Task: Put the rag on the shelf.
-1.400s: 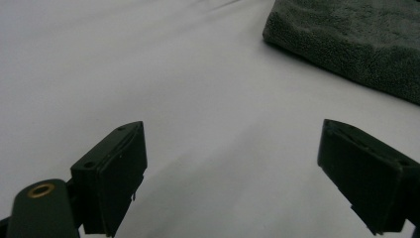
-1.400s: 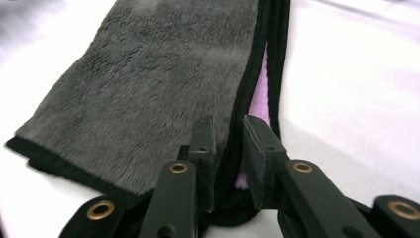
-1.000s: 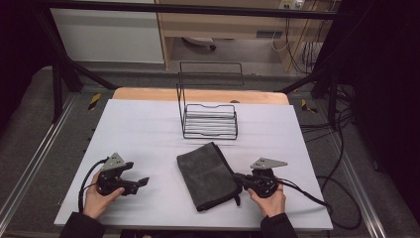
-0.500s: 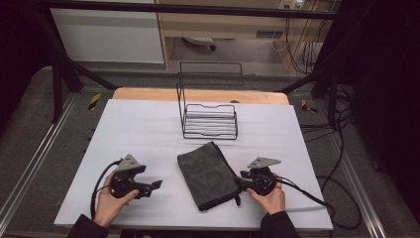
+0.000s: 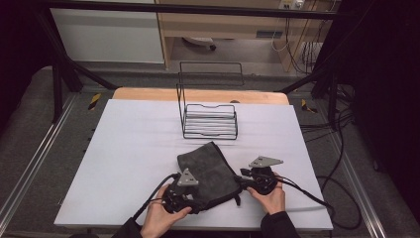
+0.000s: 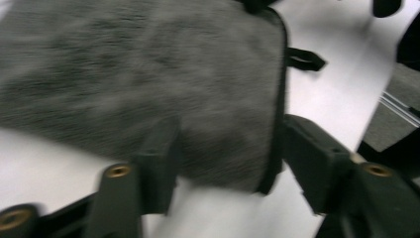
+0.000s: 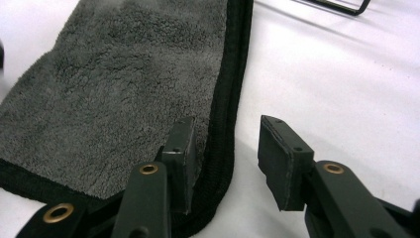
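Right now I have a white table (image 5: 124,163) under both hands, with a black wire rack (image 5: 209,119) standing toward the far middle and a dark grey towel (image 5: 210,171) lying flat at the near middle, between my two grippers. The towel's long axis runs from the near right corner up toward the far left, pointing roughly at the rack. My left gripper (image 6: 225,158) has just been closing, and its jaws now straddle the towel's near corner without yet pinching, as far as the blurred left gripper view lets me judge. My right gripper (image 7: 225,158) has just been opening; one pad sits on the towel's black hem (image 7: 225,109), the other stands apart over bare table, so it holds nothing. The risk I see is that the left jaws close on the hem alone, or scrape the table, and the corner slips out or bunches when lifted.
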`<state>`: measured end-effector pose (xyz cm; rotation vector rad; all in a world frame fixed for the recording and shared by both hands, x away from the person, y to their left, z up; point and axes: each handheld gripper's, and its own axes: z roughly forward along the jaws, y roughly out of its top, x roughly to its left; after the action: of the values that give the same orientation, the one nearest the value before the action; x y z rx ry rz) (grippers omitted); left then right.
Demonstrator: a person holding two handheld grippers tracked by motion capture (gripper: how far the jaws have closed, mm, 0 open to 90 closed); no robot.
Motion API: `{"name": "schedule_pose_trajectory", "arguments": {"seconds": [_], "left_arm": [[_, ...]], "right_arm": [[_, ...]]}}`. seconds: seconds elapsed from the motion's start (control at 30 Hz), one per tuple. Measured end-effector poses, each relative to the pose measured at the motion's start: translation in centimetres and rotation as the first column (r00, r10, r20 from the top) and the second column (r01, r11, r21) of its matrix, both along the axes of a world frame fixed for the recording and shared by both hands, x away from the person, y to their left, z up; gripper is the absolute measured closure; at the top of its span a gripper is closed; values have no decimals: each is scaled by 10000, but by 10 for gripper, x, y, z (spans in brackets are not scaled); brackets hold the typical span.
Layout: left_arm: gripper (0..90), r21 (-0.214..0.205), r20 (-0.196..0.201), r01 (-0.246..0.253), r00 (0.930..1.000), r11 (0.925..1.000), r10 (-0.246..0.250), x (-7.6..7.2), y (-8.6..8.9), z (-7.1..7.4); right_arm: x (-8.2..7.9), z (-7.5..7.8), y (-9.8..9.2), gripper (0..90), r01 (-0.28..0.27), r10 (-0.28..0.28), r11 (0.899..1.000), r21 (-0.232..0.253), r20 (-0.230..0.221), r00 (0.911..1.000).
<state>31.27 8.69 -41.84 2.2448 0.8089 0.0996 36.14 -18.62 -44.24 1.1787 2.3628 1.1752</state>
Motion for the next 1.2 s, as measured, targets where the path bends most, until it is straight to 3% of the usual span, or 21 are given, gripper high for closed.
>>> {"name": "schedule_pose_trajectory", "arguments": {"seconds": [0.27, 0.37, 0.53, 0.6, 1.03, 1.2], "left_arm": [[560, 618, 46, 5, 10000, 9981, -8, -5, -15, -13], [591, 824, 237, -41, 9997, 9966, 21, -8, -18, -16], [762, 946, 183, -11, 9998, 9955, -7, -6, -15, -16], [792, 973, 177, 100, 9998, 9952, -118, -6, -14, -15], [834, 978, -166, 861, 9963, 9915, -849, -3, 10, -10], [835, 971, -274, 1026, 9946, 9900, -1004, -3, 24, -9]], "right_arm": [[0, 0, 0, 543, 66, -69, 9998, 177, 182, 9998], [1, -2, 2, 551, 68, -70, 9999, 144, 131, 9999], [2, -2, 2, 557, 56, -60, 9996, 272, 161, 9999], [2, -1, 2, 539, 80, -85, 9995, 306, 186, 9998], [0, 0, 1, 191, 58, -75, 9989, 459, 375, 9993], [1, 1, 1, 102, 78, -96, 9986, 521, 338, 9994]]}}
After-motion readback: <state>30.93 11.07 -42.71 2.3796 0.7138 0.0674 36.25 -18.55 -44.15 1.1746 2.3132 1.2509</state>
